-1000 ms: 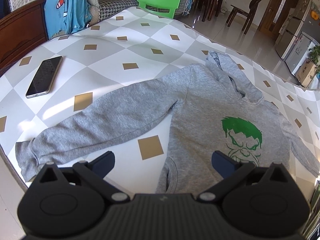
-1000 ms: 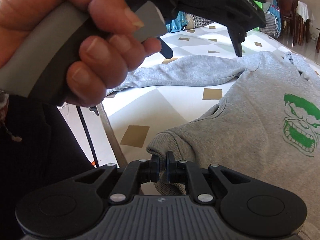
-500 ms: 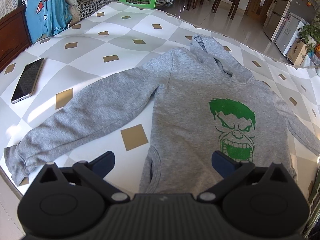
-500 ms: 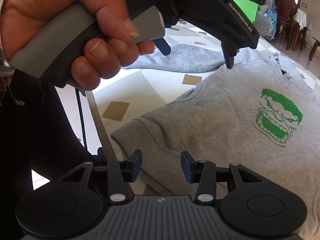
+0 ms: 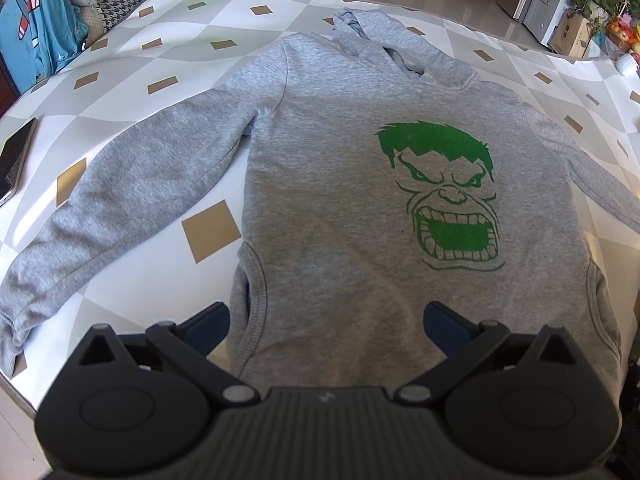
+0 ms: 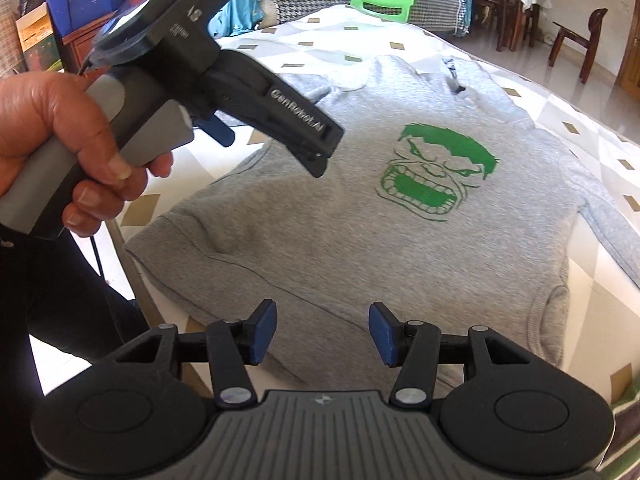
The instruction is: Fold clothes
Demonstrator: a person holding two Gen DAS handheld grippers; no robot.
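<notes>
I note the hoodie (image 5: 328, 200) is matt grey fleece with ribbed hem; tablecloth (image 5: 208, 28) smooth, slight sheen; phone (image 5: 14, 156) glossy glass.

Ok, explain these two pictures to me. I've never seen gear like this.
A person holds a handheld two-finger gripper in each hand; each carries a camera looking along its fingers. One picture comes from the left gripper, jaws wide and empty. The other comes from the right gripper, jaws opening, nothing between them; it also shows the left hand on its handle. A grey hoodie with a green face print lies flat on the patterned table. A phone lies beside one sleeve. Nothing is held.
</notes>
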